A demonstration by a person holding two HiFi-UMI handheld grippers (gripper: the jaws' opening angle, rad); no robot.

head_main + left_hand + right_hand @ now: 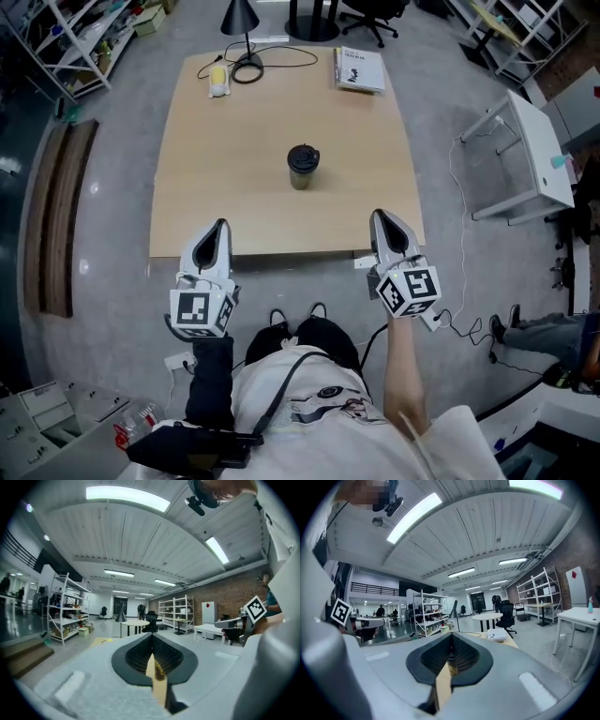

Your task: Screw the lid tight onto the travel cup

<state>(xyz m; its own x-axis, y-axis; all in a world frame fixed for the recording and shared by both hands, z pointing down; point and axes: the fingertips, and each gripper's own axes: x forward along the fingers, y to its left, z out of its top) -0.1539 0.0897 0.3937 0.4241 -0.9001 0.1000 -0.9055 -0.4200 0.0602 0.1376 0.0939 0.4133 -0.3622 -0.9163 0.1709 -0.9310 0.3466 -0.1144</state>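
At the desk's near edge, left gripper [220, 228] and right gripper [381, 218] are both clenched, with nothing between the jaws. They point about level and sit well apart from the work. Cup [303, 171] stands upright mid-desk [234, 187], untouched, with a dark lid [303, 156] seated on top. Judgement: lid is on and the task looks done or nearly so; tightness cannot be checked by eye. Lamp [241, 19] and booklet [359, 68] sit at the far edge.

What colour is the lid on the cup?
The lid is black; the head view shows it best.
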